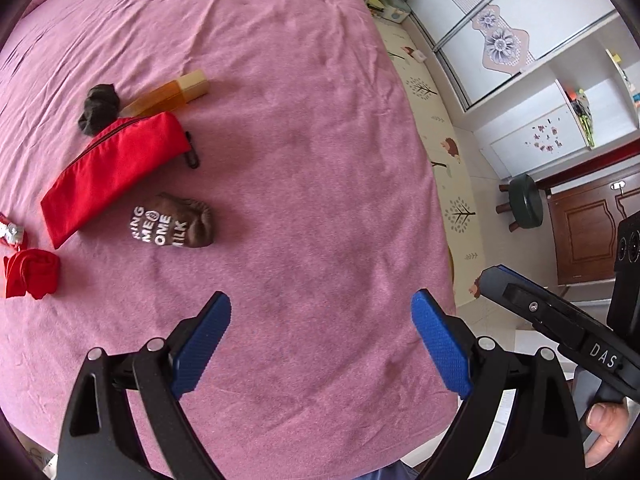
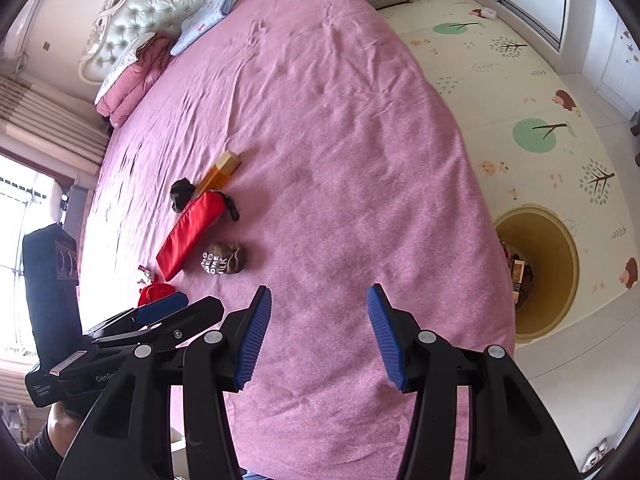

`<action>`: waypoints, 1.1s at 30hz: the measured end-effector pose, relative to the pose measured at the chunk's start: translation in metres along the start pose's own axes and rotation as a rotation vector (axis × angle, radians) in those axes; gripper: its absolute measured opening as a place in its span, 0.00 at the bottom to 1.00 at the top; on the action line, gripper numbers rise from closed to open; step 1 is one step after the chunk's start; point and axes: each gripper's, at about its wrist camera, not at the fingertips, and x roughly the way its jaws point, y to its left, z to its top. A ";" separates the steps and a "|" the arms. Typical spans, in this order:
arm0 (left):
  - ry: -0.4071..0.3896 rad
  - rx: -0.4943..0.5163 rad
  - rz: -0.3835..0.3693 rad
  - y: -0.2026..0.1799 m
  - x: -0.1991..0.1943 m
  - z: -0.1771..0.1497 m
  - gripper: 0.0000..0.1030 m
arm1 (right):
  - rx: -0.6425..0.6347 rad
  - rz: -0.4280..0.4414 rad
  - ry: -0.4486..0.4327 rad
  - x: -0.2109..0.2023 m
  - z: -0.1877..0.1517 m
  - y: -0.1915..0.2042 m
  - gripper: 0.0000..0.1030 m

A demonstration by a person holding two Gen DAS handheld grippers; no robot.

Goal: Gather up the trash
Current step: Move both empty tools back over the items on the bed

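Note:
Over the pink bedspread (image 1: pixel 304 128) my left gripper (image 1: pixel 322 300) stands open, nothing between its blue pads. My right gripper (image 2: pixel 319 291) is also open and empty above the same bed. To the left lie a red-and-silver wrapper (image 1: pixel 10 234), a crumpled red piece (image 1: pixel 30 274), a red zip pouch (image 1: pixel 116 172), a brown lettered sock (image 1: pixel 176 222), a dark balled sock (image 1: pixel 100 108) and an orange bottle with a beige cap (image 1: pixel 168 96). A yellow bin (image 2: pixel 564 240) stands on the floor right of the bed, with some items inside.
The bed's edge drops to a patterned play mat (image 2: pixel 520 80) on the right. Folded bedding and pillows (image 2: pixel 136 72) sit at the headboard. A green stool (image 1: pixel 526 204) and wardrobe doors (image 1: pixel 520 20) are beyond the mat. A hand (image 1: pixel 606 428) holds the right tool's handle.

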 end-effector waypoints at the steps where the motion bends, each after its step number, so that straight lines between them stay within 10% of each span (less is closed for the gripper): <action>1: -0.005 -0.020 0.007 0.012 -0.003 -0.002 0.89 | -0.016 0.008 0.006 0.006 0.000 0.010 0.48; 33: -0.061 -0.520 0.137 0.268 -0.029 -0.034 0.92 | -0.271 0.020 0.171 0.153 0.005 0.190 0.67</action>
